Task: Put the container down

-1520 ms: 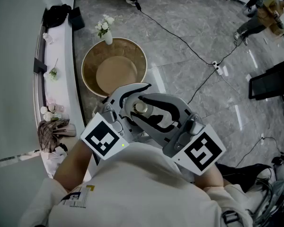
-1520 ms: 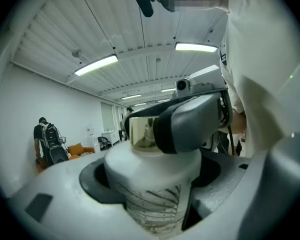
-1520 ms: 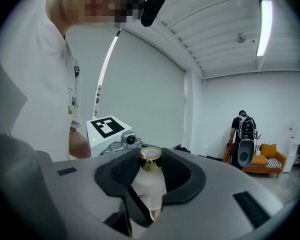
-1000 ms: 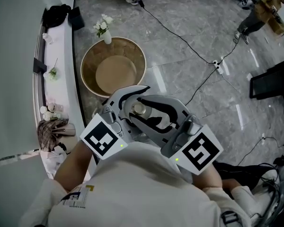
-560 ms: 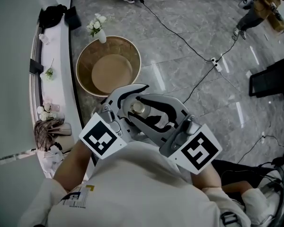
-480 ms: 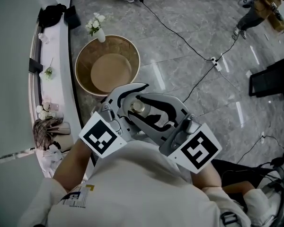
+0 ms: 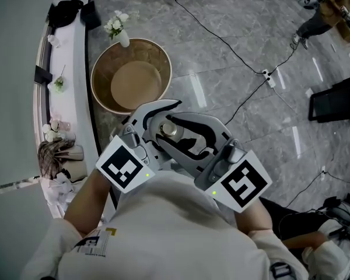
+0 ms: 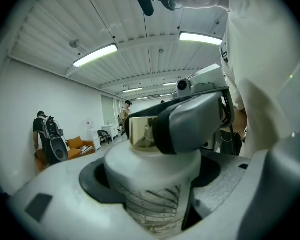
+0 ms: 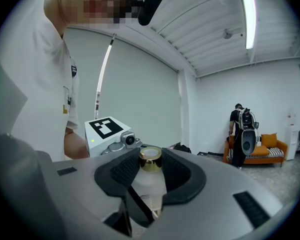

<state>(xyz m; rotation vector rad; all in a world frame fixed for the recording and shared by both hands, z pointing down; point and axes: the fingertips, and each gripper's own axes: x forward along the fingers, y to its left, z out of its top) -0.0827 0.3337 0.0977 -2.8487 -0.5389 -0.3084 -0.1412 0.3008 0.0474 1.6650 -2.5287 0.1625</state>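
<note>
Round table (image 7: 134, 85) sits higher, more left in head view than before. You hold container (image 7: 170, 129) in air, near chest. Left gripper (image 8: 155, 176) squeezes its body, right gripper (image 9: 150, 175) its neck. Still carrying step. Next, I think: reach table, lower gently, let go.

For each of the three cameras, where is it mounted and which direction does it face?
Head view: on the head, facing steeply down at left gripper, right gripper, gold-capped bottle; white shirt shows.
Left gripper view: along its jaws, near level; shirt at right.
Right gripper view: along its jaws, near level; shirt at left.
Shared: all show the bottle.
</note>
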